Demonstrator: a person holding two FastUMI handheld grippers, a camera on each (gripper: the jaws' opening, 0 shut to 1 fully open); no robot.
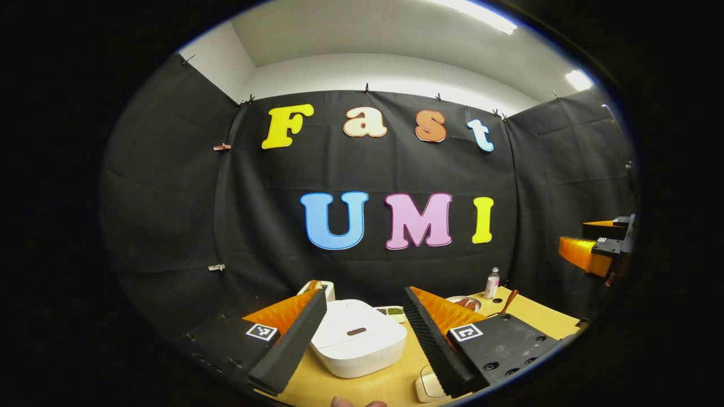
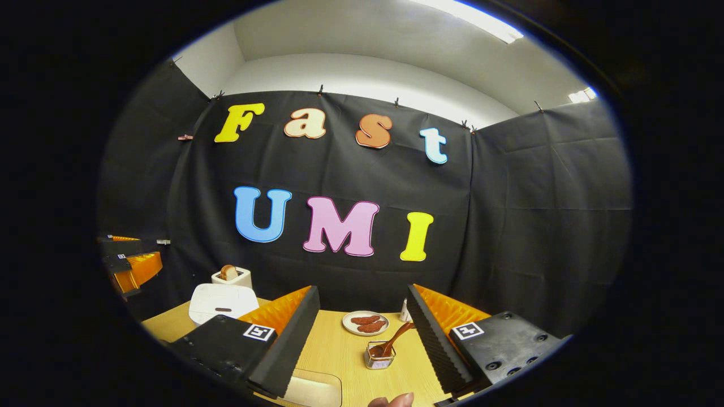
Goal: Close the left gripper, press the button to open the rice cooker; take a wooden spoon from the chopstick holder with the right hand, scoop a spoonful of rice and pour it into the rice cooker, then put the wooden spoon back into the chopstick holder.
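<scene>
Left gripper view: left gripper (image 1: 362,330) is hovering above the table (image 1: 390,384) with its jaws spread wide, holding nothing. The white rice cooker (image 1: 358,337) is sitting lid-down-shut right between and just beyond the fingers, its dark button (image 1: 356,331) facing up. Behind the rice cooker, a toaster (image 1: 319,288) is peeking out; to the rice cooker's right, a plate (image 1: 466,303), a small bottle (image 1: 492,282) and the wooden spoon (image 1: 507,301) handle are showing. Far right of the rice cooker, the right gripper (image 1: 594,246) is hanging in the air. Right gripper view: its jaws are also standing wide open and empty. The wooden spoon is leaning in the wire chopstick holder (image 2: 379,356), which is sitting well right of the rice cooker, between the fingers. The plate is lying just behind the holder. A pale tray (image 2: 314,390) is resting near the bottom edge, right of the rice cooker.
</scene>
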